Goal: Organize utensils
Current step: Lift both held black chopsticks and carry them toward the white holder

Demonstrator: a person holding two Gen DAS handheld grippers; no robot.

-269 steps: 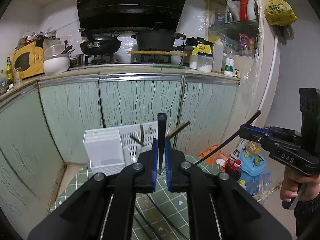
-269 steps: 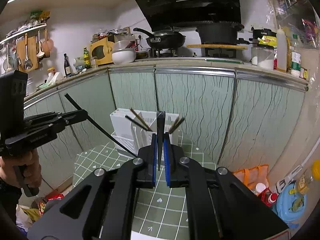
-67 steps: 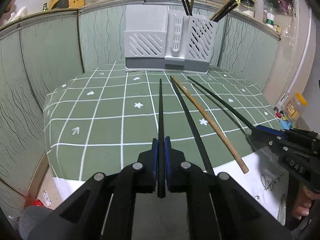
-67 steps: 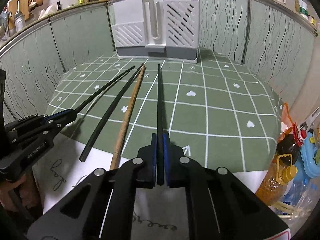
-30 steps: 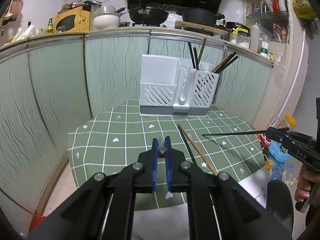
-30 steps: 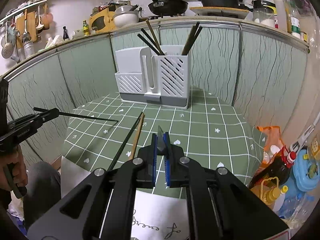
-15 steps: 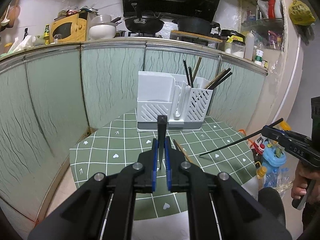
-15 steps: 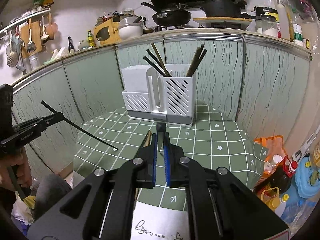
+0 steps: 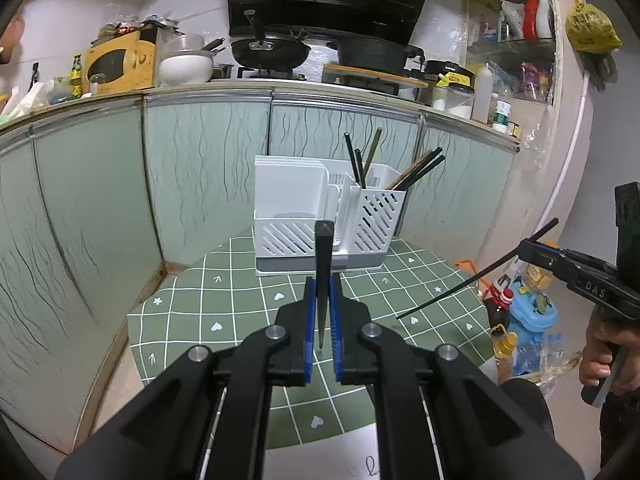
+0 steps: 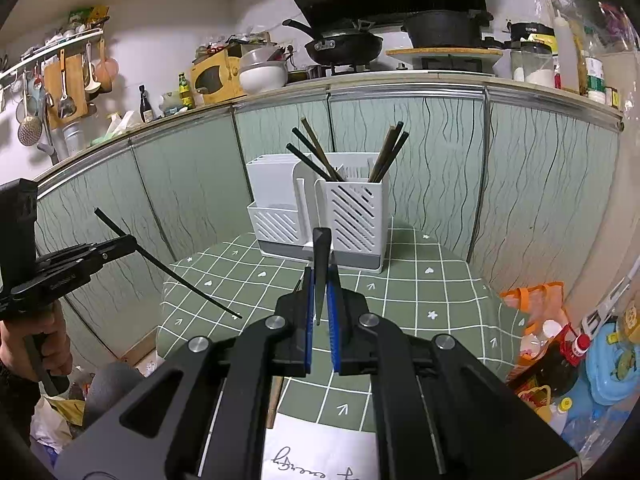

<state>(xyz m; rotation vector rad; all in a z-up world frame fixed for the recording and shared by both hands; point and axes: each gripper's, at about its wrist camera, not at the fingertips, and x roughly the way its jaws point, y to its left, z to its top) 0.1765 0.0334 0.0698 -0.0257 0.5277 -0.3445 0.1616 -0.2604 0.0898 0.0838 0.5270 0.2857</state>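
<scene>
A white utensil holder [image 9: 324, 224] stands at the far side of the green checked table [image 9: 240, 304], with several dark and wooden chopsticks [image 9: 416, 172] leaning in its right slotted compartment. It also shows in the right wrist view [image 10: 320, 216]. My left gripper [image 9: 321, 312] is shut on a black chopstick [image 9: 323, 268], held upright above the table. My right gripper [image 10: 320, 304] is shut on another black chopstick [image 10: 321, 268], also upright. Each gripper shows in the other's view with its chopstick slanting down: the right one [image 9: 532, 250], the left one [image 10: 120, 246].
A wooden chopstick end [image 10: 274, 404] lies near the table's front edge beside a white paper [image 10: 320, 448]. Green cabinet fronts [image 9: 200, 168] stand behind the table. Bottles and bags [image 10: 560, 360] sit on the floor at the right.
Both grippers have risen and tilted further up with their chopsticks, drawing slightly closer to the holder. The chopsticks left on the table have dropped out of the left view.
</scene>
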